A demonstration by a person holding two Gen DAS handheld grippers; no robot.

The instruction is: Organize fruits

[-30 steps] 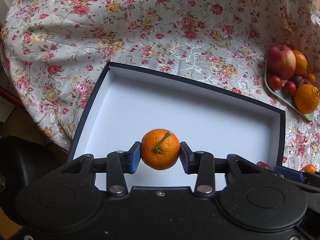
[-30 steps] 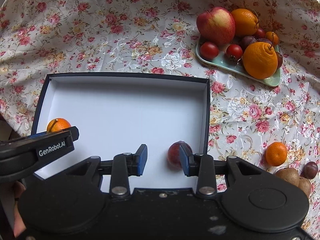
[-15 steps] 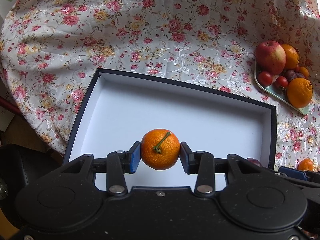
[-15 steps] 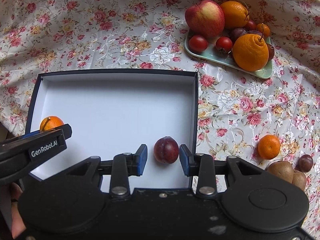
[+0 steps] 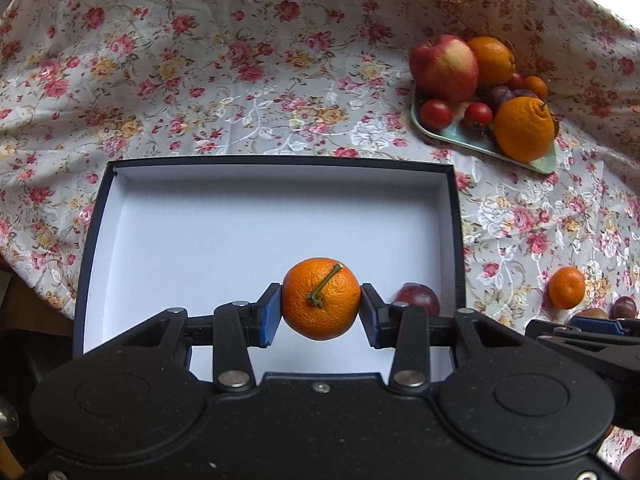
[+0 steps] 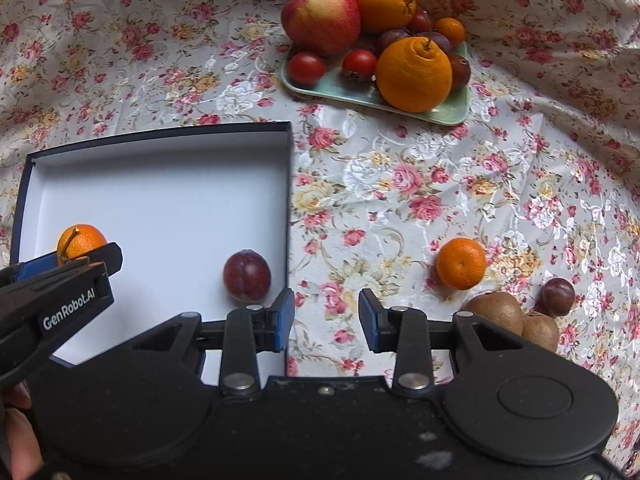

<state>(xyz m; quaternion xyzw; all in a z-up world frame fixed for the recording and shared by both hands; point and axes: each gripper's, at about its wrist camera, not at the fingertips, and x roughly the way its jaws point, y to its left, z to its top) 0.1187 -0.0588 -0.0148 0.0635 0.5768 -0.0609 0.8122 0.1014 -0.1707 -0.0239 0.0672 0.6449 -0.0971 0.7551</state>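
In the left wrist view, the left gripper (image 5: 321,312) pinches a small orange (image 5: 321,298) between its blue pads, low in the middle of the frame, over the white floor of the dark box (image 5: 92,240). The orange is round, so it has no long side, but its green stem (image 5: 325,285) faces the camera and leans toward the upper right. A plum (image 5: 418,298) lies in the box's lower right corner, partly hidden behind the gripper. The right wrist view shows that plum (image 6: 246,275) whole, and the held orange (image 6: 82,241) from the side at the left edge. In the lower middle, the right gripper (image 6: 325,318) has its pads spread apart with nothing between them, over the flowered cloth (image 6: 400,184) just right of the box wall. At the lower right lie a loose orange (image 6: 461,263), two kiwis (image 6: 496,312) and another plum (image 6: 557,296). The green plate (image 6: 448,114) at the top holds an apple (image 6: 320,18), big oranges, tomatoes and plums.
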